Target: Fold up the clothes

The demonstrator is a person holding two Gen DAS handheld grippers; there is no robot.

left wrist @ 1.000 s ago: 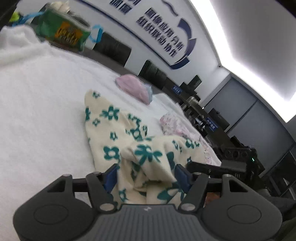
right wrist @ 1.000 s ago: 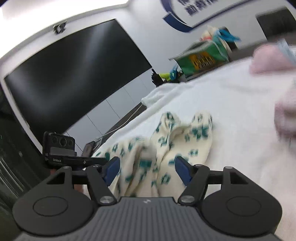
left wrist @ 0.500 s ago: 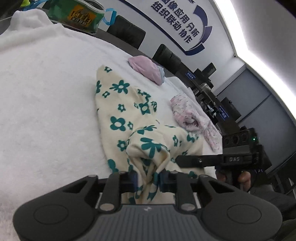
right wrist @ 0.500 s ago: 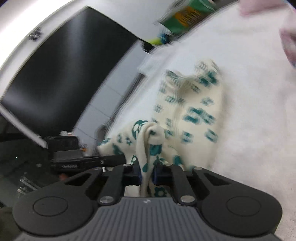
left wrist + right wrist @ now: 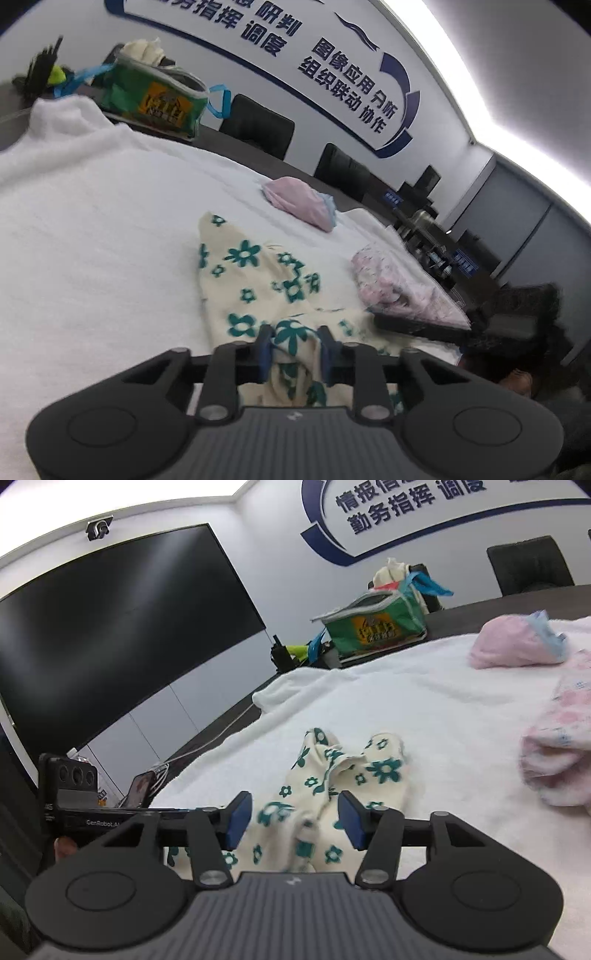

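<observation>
A cream garment with teal flowers (image 5: 255, 280) lies crumpled on the white towel-covered table (image 5: 92, 236). My left gripper (image 5: 295, 349) stands partly open with a fold of the garment between its blue pads, the jaws not pressed together. In the right wrist view the same garment (image 5: 332, 775) lies stretched away from me. My right gripper (image 5: 295, 818) is wide open with the garment's near end lying loose between its pads. The right gripper also shows at the right of the left wrist view (image 5: 424, 326).
A folded pink garment (image 5: 299, 201) lies farther back, and a pink patterned one (image 5: 399, 291) lies to the right. A green bag (image 5: 155, 99) stands at the table's far edge. Black chairs (image 5: 258, 129) line the wall. A large dark screen (image 5: 110, 627) is at the left.
Both grippers were shut on folds of the floral garment half a second ago. Now both have opened and the garment has dropped back onto the table.
</observation>
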